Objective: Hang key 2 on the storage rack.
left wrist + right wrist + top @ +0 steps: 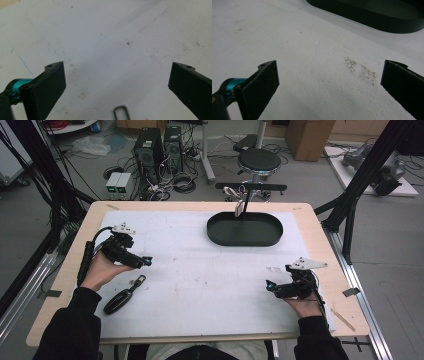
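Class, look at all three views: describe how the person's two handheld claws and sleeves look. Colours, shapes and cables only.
Both the left claw and right claw are black with flat rectangular jaws and a teal fitting. Each carries a grey three-cornered plate on top, and a black cable loops from the left one. The sleeves are black.

We hold the left tongs (142, 262) and right tongs (272, 286) low at either side, both with jaws spread wide, pointing inward.
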